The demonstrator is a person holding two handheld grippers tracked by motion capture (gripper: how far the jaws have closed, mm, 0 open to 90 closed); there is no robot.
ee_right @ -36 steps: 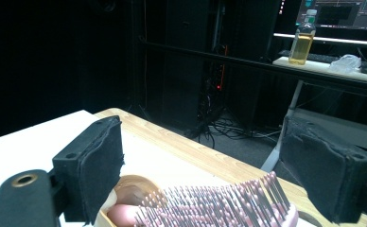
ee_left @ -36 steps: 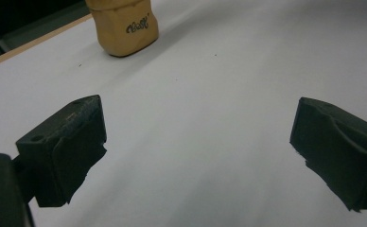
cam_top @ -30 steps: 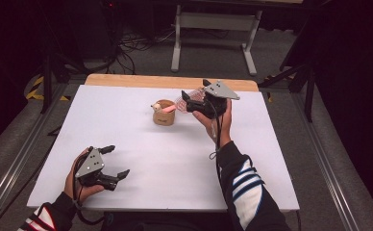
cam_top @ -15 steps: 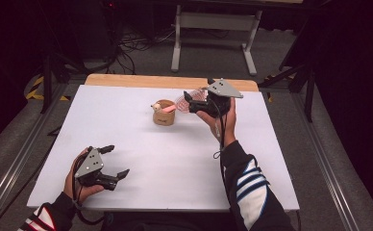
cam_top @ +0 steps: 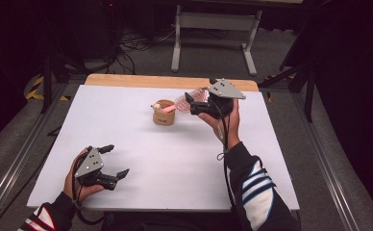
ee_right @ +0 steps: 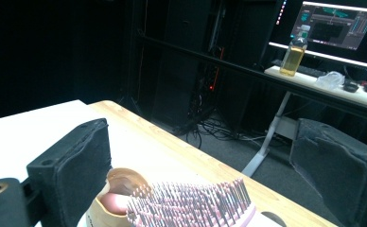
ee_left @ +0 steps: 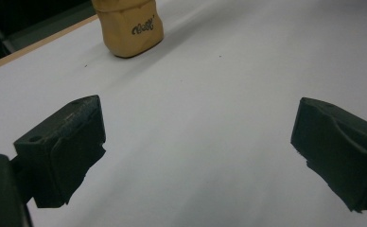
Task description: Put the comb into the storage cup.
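**Pink brush at tan cup, near far edge of table**

Brush (ee_right: 196, 203): pink, dense thin bristles, head resting against a rounded tan cup (cam_top: 164, 113). Right gripper (cam_top: 190, 103) jaws wide, just above and beside the brush head. Left gripper (cam_top: 115, 161) wide, empty, near the front-left corner of the white table (cam_top: 127, 134).

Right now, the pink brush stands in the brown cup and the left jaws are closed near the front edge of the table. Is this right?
Not quite. The left gripper has its jaws wide open, as the left gripper view shows. The brush does stand in the cup.
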